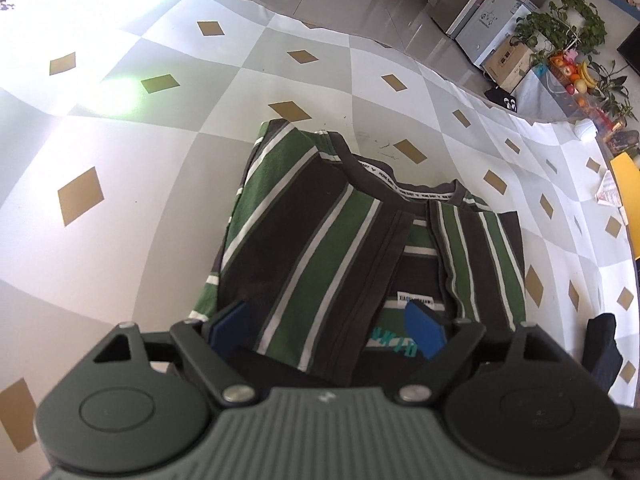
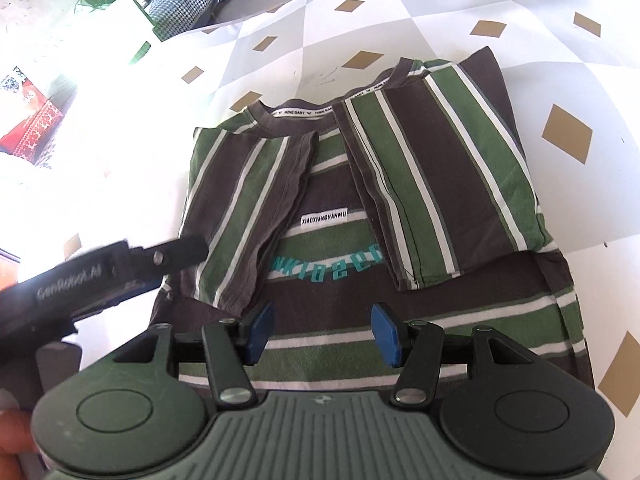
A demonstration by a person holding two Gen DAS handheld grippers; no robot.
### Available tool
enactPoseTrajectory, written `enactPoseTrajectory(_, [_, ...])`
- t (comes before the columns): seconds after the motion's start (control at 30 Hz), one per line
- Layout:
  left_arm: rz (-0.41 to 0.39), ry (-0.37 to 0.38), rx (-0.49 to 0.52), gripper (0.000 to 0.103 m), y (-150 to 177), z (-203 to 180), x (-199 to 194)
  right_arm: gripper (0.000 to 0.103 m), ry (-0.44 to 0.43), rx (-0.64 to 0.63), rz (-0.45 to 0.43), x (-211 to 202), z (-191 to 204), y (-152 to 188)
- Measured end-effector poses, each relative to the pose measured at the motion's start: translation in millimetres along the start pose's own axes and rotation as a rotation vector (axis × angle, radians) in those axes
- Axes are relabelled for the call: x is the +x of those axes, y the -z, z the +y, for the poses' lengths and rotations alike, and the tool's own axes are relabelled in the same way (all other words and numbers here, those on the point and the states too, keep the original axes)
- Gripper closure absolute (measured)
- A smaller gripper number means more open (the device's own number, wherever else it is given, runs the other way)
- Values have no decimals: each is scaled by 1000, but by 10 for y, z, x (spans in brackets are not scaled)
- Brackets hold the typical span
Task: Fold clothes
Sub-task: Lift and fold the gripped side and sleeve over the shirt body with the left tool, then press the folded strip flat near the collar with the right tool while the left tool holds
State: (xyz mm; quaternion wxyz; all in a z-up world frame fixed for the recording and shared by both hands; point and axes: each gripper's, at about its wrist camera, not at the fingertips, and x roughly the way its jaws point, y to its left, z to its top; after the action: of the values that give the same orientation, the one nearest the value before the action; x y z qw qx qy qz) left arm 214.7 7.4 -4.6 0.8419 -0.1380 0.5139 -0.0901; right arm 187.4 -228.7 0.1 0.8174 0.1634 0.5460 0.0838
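A striped shirt [image 1: 320,240] in green, dark brown and white lies flat on the table, collar away from me, with both sleeves folded in over its chest. My left gripper [image 1: 326,330] hovers over the shirt's near left part with its blue pads [image 1: 228,328] wide apart and pressing on nothing. In the right wrist view the same shirt [image 2: 420,168] shows a white label and teal lettering. My right gripper [image 2: 323,334] hangs above the shirt's lower part, open about halfway with nothing gripped. The left gripper [image 2: 188,254] reaches in from the left beside the folded left sleeve.
The tablecloth [image 1: 120,168] is grey and white checks with tan diamonds. Beyond its far edge are a fridge [image 1: 492,12], plants and fruit [image 1: 576,72]. A yellow object [image 1: 626,176] lies at the right edge. Bags [image 2: 180,0] and a red box [image 2: 36,128] sit past the left side.
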Motion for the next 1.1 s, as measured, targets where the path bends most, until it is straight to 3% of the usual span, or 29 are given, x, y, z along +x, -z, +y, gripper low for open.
enactPoseTrajectory(0.1, [-3,-41,20,3,93,-1,-125,50,-17,-5,-30,58,7,-79])
enactPoseTrajectory(0.23, [27,-39,-32,1,187,90,-155,50,-53,14,-81,149,-2,-187])
enactPoseTrajectory(0.4, [76,-80,-48,0,210,154,14,50,-64,27,-139,348,42,-305])
enactPoseTrajectory(0.6, [107,-90,-24,0,221,103,108,50,-12,-95,-233,502,137,-401])
enactPoseTrajectory(0.77, [130,-101,-13,0,251,75,170,50,-48,-66,-255,588,81,-479])
enactPoseTrajectory(1.1, [140,-119,4,0,306,108,196,50,1,-166,-309,750,180,-546])
